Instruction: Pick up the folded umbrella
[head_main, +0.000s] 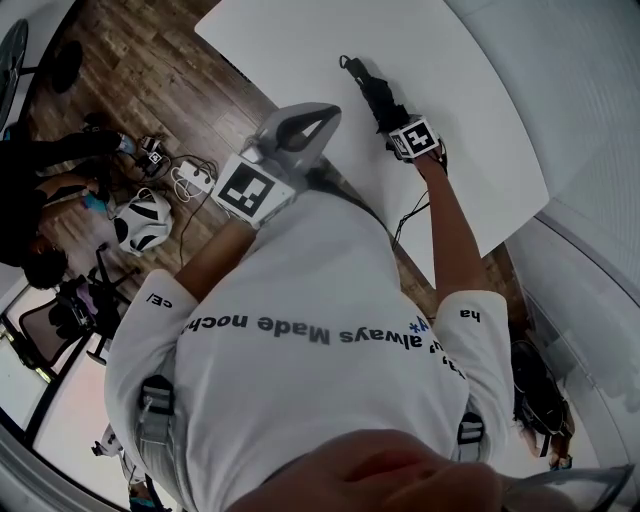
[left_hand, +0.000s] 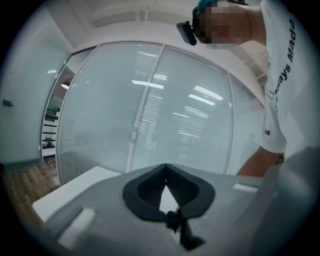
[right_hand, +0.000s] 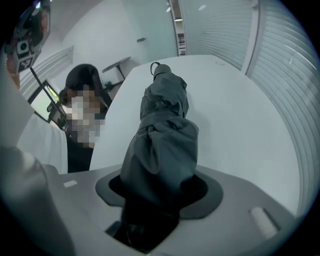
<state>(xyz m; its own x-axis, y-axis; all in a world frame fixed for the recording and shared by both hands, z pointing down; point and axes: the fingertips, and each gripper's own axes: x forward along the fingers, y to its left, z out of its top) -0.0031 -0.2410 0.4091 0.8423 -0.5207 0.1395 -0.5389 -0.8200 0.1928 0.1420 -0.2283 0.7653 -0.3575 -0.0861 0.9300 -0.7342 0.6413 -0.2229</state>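
Note:
The folded umbrella is dark grey, with a strap loop at its far end, and lies on the white table. In the head view my right gripper points steeply down onto its near end. In the right gripper view the umbrella runs away across the table, and its crumpled fabric fills the gap between the jaws of my right gripper, which press on it. My left gripper hovers over the table's near edge to the umbrella's left. Its tips meet, with nothing held.
A glass wall with blinds stands beyond the table. Left of the table, on the wooden floor, lie a power strip with cables and a white helmet-like object. Another person sits by the table's left side. A black bag lies at lower right.

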